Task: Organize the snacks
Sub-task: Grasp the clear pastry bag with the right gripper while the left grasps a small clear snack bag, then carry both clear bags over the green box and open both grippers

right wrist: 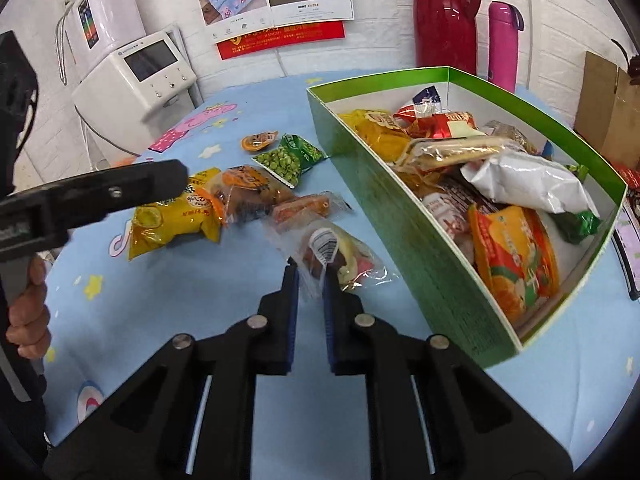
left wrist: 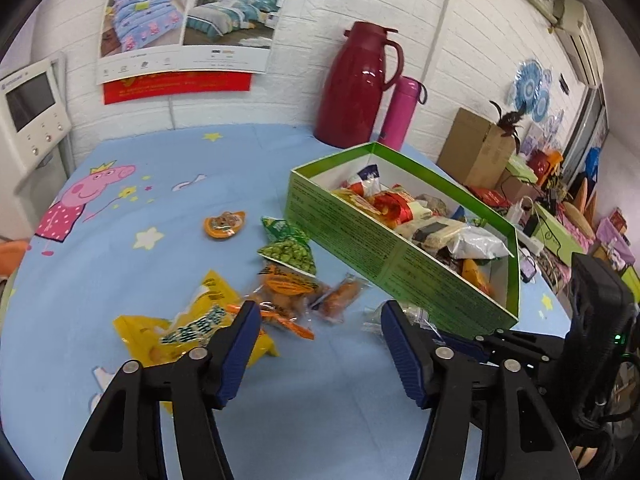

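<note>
Right wrist view gave us the relation that mattered: the clear-wrapped snack [right wrist: 340, 258] sat pinched at its near end between the narrowed jaws of the right gripper [right wrist: 311, 280], and the green box [right wrist: 404, 216] lay just to the right of that packet, its long side wall running away from us and to the left. We judged the coming move to be a short carry rightward over that wall, since the packet's long axis pointed forward and slightly right, roughly along the box's length. The right gripper was the nearer one to the box by far.

The left gripper [left wrist: 320, 320] hung with its jaws spread wide and nothing between them (we could see bare blue cloth [left wrist: 160, 168] through the gap). It pointed toward the loose packets left of the box: a yellow bag [left wrist: 192, 324] nearest it, an orange pack [left wrist: 286, 284] beyond, then a green pea bag [left wrist: 290, 252] close against the box's far-left corner. We reckoned the box already held most of the snacks, heaped unevenly, with room showing near its right end.
</note>
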Motion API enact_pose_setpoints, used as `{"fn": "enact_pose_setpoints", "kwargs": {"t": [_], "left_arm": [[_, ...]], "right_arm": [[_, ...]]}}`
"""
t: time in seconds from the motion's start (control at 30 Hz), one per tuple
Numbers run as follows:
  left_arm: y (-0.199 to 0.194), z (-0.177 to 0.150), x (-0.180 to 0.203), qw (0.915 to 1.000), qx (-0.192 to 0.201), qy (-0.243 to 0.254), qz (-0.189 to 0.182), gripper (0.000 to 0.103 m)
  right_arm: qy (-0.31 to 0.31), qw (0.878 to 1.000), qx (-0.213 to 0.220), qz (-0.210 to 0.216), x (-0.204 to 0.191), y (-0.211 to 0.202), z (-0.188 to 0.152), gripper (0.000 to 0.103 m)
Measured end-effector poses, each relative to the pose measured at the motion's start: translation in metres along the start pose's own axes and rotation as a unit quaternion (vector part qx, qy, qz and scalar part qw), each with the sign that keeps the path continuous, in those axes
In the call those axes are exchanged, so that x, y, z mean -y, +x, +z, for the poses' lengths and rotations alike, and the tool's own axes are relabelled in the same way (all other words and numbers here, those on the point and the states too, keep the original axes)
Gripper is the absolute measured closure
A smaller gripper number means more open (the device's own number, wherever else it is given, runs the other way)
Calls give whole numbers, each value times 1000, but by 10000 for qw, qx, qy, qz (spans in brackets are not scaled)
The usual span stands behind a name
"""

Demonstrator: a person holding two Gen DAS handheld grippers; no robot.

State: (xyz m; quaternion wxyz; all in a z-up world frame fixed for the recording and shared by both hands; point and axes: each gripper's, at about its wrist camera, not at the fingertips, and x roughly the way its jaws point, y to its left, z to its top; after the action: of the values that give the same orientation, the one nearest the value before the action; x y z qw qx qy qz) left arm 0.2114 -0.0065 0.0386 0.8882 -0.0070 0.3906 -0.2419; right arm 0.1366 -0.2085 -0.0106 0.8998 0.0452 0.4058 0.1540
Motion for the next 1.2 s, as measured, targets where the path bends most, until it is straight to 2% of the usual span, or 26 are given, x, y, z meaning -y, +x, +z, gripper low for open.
{"fn": "enact_pose_setpoints", "kwargs": {"t": [0.17,0.4,0.43,0.5,0.57,0.67,0.73,0.8,0.87,0.97,1.07,1.13,1.2], "left_arm": [[38,4,22,9987,-428,245,-89,65],[84,11,38,9954,-656,634,285,64],[91,11,38,9944,-758,676,283,64],[102,7,36,9926,-906,756,303,64],[104,1,36,9912,-961,859,318,66],[96,-7,34,9913,-1007,833,140,81],[87,-14,31,9916,-1074,716,-28,81],[81,-20,28,9918,-1088,661,-118,81],[76,-25,27,9918,-1074,685,-66,80],[76,-24,27,9924,-1042,654,-12,77],[81,-19,28,9934,-1007,548,37,73],[84,-18,31,9934,-977,594,97,72],[83,-20,33,9930,-947,688,143,76]], "right_arm": [[142,9998,-37,94,9,-19,-17,89],[360,9990,-77,262,22,-29,-28,84],[360,9990,-70,256,23,-29,-28,82],[358,9990,-50,268,24,-30,-28,69],[379,9989,-34,274,26,-31,-28,61],[415,9987,-39,298,28,-28,-27,57],[400,9987,-59,313,27,-25,-26,54],[357,9989,-45,290,25,-22,-23,46],[280,9993,-9,261,20,-19,-21,42],[170,9997,46,162,14,-13,-14,41],[47,9999,112,-122,13,-6,-11,41],[101,9999,70,-119,16,-2,-12,41],[97,9999,76,-84,17,-4,-13,51]]}}
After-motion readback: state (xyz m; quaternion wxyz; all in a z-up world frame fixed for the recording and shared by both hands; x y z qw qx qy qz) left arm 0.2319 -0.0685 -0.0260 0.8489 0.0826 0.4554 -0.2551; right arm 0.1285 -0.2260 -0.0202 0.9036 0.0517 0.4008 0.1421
